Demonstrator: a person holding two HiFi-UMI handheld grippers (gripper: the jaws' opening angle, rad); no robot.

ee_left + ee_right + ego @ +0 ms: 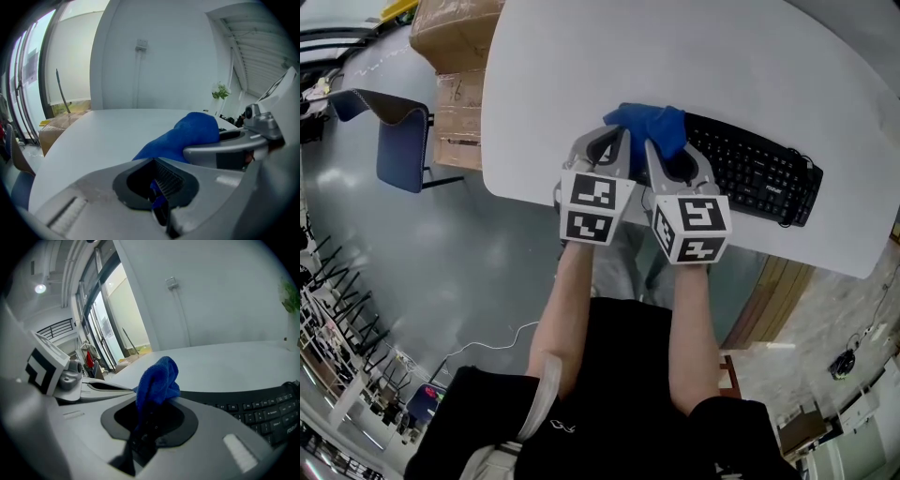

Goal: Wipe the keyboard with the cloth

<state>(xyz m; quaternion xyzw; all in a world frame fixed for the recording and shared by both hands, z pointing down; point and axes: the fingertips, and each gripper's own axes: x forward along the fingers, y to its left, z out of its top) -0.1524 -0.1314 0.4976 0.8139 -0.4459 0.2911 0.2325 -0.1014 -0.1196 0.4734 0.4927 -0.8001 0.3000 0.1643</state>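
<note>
The blue cloth lies bunched on the white table, over the left end of the black keyboard. Both tools hold it from the near side. The left gripper and the right gripper sit side by side, almost touching.

In the left gripper view, the fingers are pressed together on a small fold of the cloth. A strip of blue shows in the seam between them, and the rest of the cloth mounds up just ahead. In the right gripper view, the fingers are likewise pinched on the cloth, which rises in a crumpled peak above them. The keyboard runs off to the right, its keys uncovered.

The step in hand looks like the start of a wiping pass. The cloth is gripped at two points and sits at one end of the keyboard, with nearly all the keys yet to be covered.

The next move probably calls for lowering the cloth until it presses on the keys. Both grippers would then draw it together along the rows toward the far right end. They would need to hold their spacing so the cloth stays spread rather than balled up. Pressure should be light, since the keyboard lies loose on the table and could slide.
</note>
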